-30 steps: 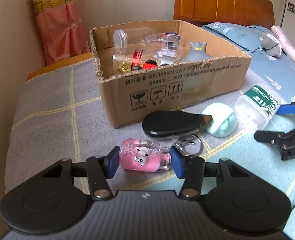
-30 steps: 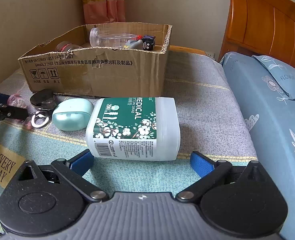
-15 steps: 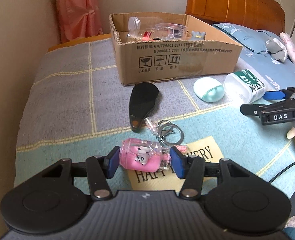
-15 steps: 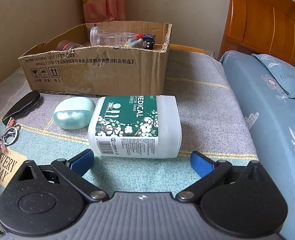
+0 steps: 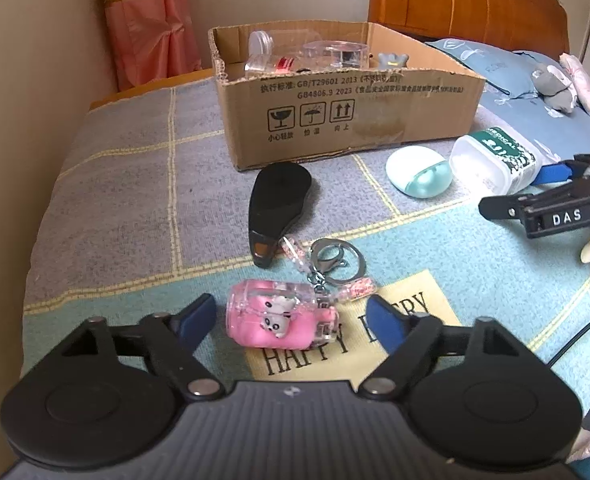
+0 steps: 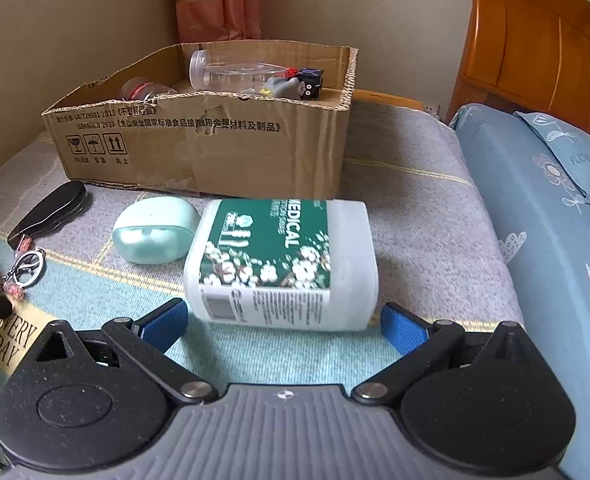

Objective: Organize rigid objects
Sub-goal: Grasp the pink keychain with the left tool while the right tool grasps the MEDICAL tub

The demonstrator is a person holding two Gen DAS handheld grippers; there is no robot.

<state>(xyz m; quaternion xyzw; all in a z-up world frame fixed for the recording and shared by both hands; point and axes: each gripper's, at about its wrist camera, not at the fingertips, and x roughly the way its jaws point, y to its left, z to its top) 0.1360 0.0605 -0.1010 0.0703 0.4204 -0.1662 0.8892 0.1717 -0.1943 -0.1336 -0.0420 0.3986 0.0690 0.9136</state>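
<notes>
- Tongs on the left, the left gripper (image 5: pixel 291 318), are spreading right now; the pink keychain charm (image 5: pixel 281 320) lies on the blanket between the blue pads, with a gap on each side, so neither pad presses on it.
- The charm rests on its side at the edge of a yellow "HAPPY EVERY DAY" patch (image 5: pixel 375 336), its key ring (image 5: pixel 335 260) and beaded strands trailing toward a black teardrop-shaped case (image 5: pixel 275 206) just beyond.
- The right gripper (image 6: pixel 285 326) hangs with its jaws spread wide on either side of the near end of a medical swab box (image 6: pixel 283 262); whether the pads touch it I cannot tell, though a sliver of blanket shows beside each pad.
- That swab box lies flat on the blanket (image 5: pixel 135 200), touching or nearly touching a mint-green oval case (image 6: pixel 157 228) on its left.
- Behind them stands an open cardboard box (image 5: pixel 347 108) already holding a clear jar, a clear round container, a small bottle with a red label and a grey figure; its front wall hides most of them.
- From the left view the right gripper is cut off at the frame edge, and a pale object under it is too cropped to identify.
- Print on the swab box's lower label is too blurred to read.
</notes>
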